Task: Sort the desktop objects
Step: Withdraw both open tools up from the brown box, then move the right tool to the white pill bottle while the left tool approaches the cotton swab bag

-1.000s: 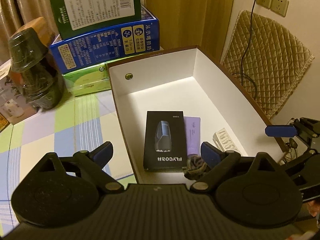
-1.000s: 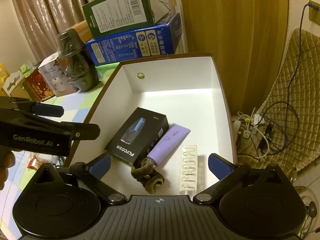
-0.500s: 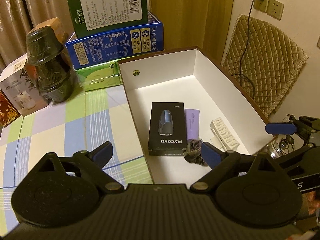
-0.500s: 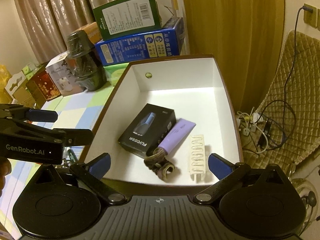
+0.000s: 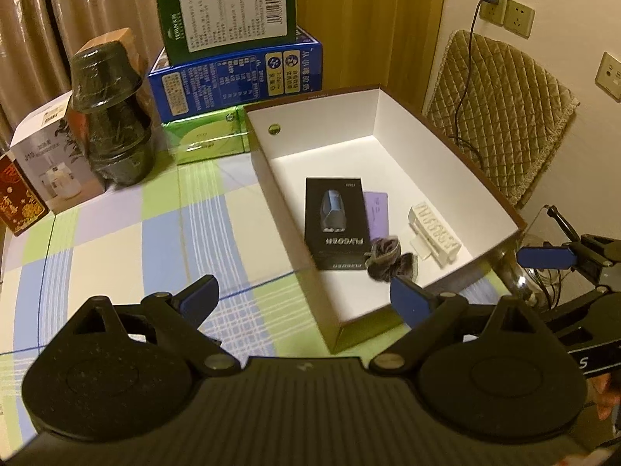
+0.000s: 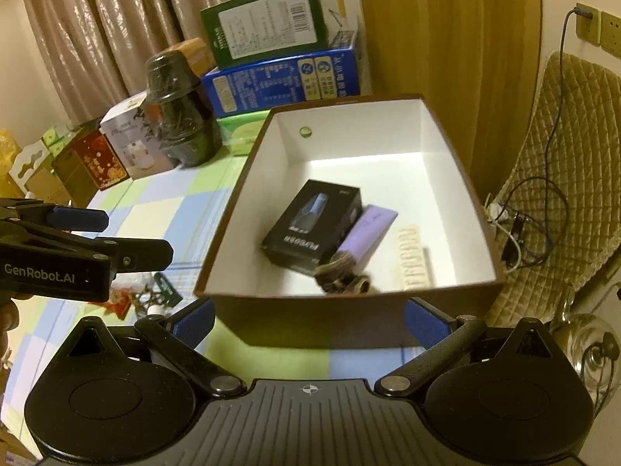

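Note:
An open box with white inside and brown walls [image 5: 285,209] [image 6: 233,229] stands on the checked tablecloth. In it lie a black FLYCO carton [image 5: 335,221] [image 6: 310,225], a purple flat pack [image 5: 377,213] [image 6: 368,229], a white ridged piece [image 5: 432,229] [image 6: 413,264] and a dark hair tie [image 5: 388,258] [image 6: 341,281]. My left gripper [image 5: 304,299] is open and empty, hovering before the box's near left corner. My right gripper [image 6: 309,320] is open and empty, just short of the near wall. Each gripper's blue pad [image 5: 545,257] [image 6: 79,219] shows in the other view.
Stacked green [image 5: 229,15], blue [image 5: 236,73] and flat green [image 5: 205,139] cartons stand behind the box, beside a dark wrapped jar [image 5: 112,116] and white and red cartons [image 5: 50,159]. Small packets [image 6: 147,295] lie under the left gripper. A quilted chair [image 6: 562,178] and cables are at right.
Both grippers have drawn back toward me from above the box. The box and its contents now sit farther off, and more tablecloth shows in front.

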{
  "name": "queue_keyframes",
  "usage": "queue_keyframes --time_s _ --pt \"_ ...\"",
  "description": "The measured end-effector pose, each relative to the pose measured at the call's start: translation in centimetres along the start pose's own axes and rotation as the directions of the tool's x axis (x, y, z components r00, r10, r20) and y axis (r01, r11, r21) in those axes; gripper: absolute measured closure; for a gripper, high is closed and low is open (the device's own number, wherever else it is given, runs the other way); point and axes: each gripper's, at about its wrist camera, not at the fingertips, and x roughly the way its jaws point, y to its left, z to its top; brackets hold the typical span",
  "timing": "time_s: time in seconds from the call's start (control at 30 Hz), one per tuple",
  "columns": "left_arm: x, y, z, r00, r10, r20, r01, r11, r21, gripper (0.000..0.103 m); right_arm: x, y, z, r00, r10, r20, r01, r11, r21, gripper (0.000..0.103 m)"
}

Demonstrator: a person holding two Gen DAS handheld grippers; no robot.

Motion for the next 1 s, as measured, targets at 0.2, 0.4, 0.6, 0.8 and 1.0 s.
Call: queue_keyframes --time_s 0.2,0.4,0.6,0.8,1.0 --pt "-1.2 2.0 -1.8 1.000 -0.014 -0.013 0.013 1.000 -0.013 0.010 0.1 2.1 -1.0 1.000 0.001 -0.016 -0.001 1.000 0.002 0.002" --pt "-2.2 4.3 -3.6 0.999 -0.016 -0.028 0.015 0.999 -0.037 0.010 0.3 4.3 -1.9 0.999 0.029 -0.027 -0.029 1.000 -0.001 0.002" --pt "-3.1 6.5 -5.5 0.999 -0.010 -0.046 0.007 0.998 -0.055 0.010 1.0 6.6 -2.6 0.998 0.045 -0.051 -0.046 0.999 -0.016 0.002" --pt "-3.6 8.7 -8.2 0.996 -0.014 -0.083 0.007 0.997 -0.082 0.010 2.1 8.7 -3.8 0.994 0.065 -0.091 -0.068 0.997 -0.029 0.002" --pt "-4.1 11.4 -10.8 0.993 -0.013 -0.118 -0.002 0.992 -0.127 0.010 3.6 10.5 -4.7 0.989 0.078 -0.129 -0.084 0.995 -0.044 0.002"
